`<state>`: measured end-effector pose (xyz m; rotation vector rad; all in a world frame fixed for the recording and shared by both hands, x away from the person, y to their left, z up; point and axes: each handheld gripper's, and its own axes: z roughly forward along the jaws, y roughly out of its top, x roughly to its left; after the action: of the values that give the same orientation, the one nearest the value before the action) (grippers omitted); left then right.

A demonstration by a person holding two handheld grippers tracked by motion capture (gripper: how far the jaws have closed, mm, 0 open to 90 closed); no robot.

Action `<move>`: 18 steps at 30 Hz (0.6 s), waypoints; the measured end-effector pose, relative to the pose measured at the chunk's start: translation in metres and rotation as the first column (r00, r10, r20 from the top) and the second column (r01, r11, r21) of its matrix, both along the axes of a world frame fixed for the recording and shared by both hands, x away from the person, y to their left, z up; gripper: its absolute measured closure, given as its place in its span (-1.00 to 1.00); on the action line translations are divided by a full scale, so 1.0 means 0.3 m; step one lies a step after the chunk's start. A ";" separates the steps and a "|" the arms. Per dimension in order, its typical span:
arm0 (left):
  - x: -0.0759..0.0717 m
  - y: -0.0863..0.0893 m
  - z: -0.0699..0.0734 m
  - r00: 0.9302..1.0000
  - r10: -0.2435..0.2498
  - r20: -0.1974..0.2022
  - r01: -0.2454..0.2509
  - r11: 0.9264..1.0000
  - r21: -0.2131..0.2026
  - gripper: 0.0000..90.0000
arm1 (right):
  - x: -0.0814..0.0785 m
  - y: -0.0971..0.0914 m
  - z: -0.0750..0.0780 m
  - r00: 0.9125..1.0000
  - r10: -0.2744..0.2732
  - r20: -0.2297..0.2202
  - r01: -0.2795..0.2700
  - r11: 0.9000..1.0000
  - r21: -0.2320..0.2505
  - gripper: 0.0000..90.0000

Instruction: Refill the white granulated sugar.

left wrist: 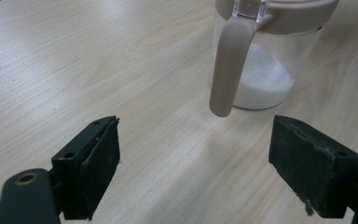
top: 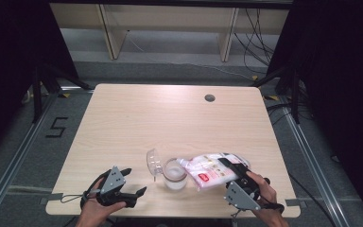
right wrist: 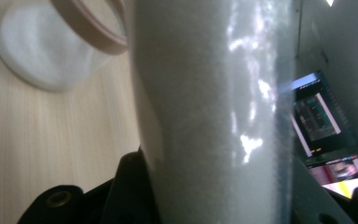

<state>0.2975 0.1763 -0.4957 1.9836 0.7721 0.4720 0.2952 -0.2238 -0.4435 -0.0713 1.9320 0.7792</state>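
Right tongs (top: 230, 166) clamp the bag (top: 208, 171), tipped over the jar (top: 175, 174).

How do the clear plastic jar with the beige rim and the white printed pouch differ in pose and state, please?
The clear plastic jar with the beige rim stands upright on the wooden table, lid flipped open; the white printed pouch lies tilted, its corner over the jar's mouth. The jar is untouched, ahead of the open left gripper; the pouch is clamped in the right gripper. Both hold white granules.

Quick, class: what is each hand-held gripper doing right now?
Left hand-held gripper: open, holding nothing.
Right hand-held gripper: closed on the white bag.
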 end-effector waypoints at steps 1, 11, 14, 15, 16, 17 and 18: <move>0.001 0.001 0.001 1.000 -0.003 0.001 0.003 1.000 0.008 -0.64 | 0.006 -0.007 0.001 1.000 0.000 -0.024 0.000 0.999 0.036 0.50; -0.002 -0.002 -0.003 1.000 0.014 -0.019 -0.014 1.000 -0.003 -0.64 | 0.051 -0.061 -0.013 0.977 0.007 -0.211 0.058 0.951 0.304 0.54; 0.000 0.000 -0.002 1.000 0.006 -0.011 -0.006 1.000 0.004 -0.64 | 0.075 -0.062 -0.033 0.967 0.004 -0.254 0.086 0.935 0.343 0.54; -0.001 -0.003 -0.005 1.000 0.014 -0.020 -0.015 1.000 -0.009 -0.64 | 0.082 -0.061 -0.039 0.960 0.005 -0.279 0.098 0.929 0.357 0.54; 0.000 -0.002 -0.005 1.000 0.009 -0.018 -0.009 1.000 -0.004 -0.64 | 0.095 -0.060 -0.045 0.961 0.013 -0.277 0.094 0.925 0.368 0.54; 0.000 -0.002 -0.005 1.000 0.007 -0.016 -0.007 1.000 -0.003 -0.64 | 0.105 -0.060 -0.049 0.955 0.022 -0.297 0.098 0.920 0.380 0.55; 0.000 -0.002 -0.005 1.000 0.008 -0.017 -0.009 1.000 -0.004 -0.64 | 0.114 -0.058 -0.056 0.949 0.032 -0.314 0.103 0.909 0.404 0.55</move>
<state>0.2975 0.1757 -0.4973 1.9841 0.7919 0.4588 0.3293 -0.2413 -0.4604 0.3719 2.0092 1.2226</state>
